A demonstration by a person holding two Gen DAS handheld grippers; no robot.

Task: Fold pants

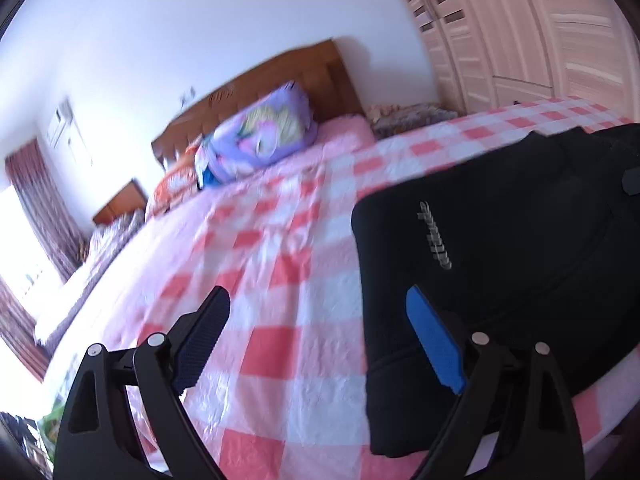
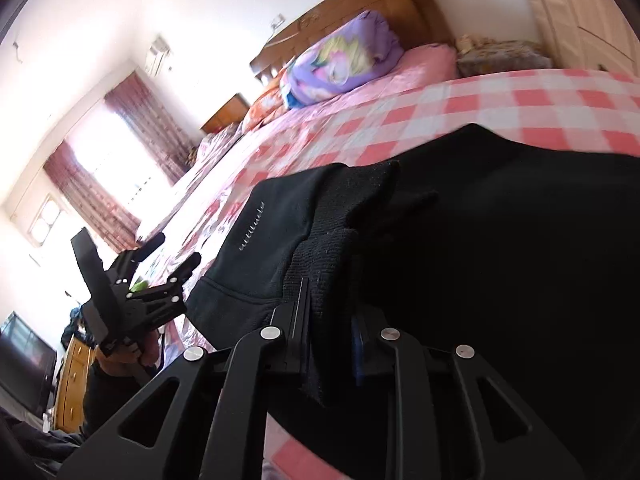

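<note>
Black pants point(image 1: 500, 240) with a small silver logo lie on the pink and white checked bedspread point(image 1: 280, 240). My left gripper point(image 1: 316, 296) hovers open above the spread at the pants' left edge, its blue-padded finger over the black cloth and nothing between its fingers. In the right wrist view the pants point(image 2: 500, 260) fill the right side. My right gripper point(image 2: 328, 308) is shut on a ribbed black band of the pants, which is lifted and bunched between its fingers. The left gripper point(image 2: 178, 248) shows there at the left, open, held by a hand point(image 2: 144, 352).
A purple rolled quilt point(image 1: 260, 136) lies at the wooden headboard point(image 1: 280, 76). A pale wardrobe point(image 1: 520, 32) stands past the bed's far side. A nightstand point(image 2: 226, 114) and a curtained window point(image 2: 108, 152) are at the left. A wooden dresser point(image 2: 74, 384) stands low left.
</note>
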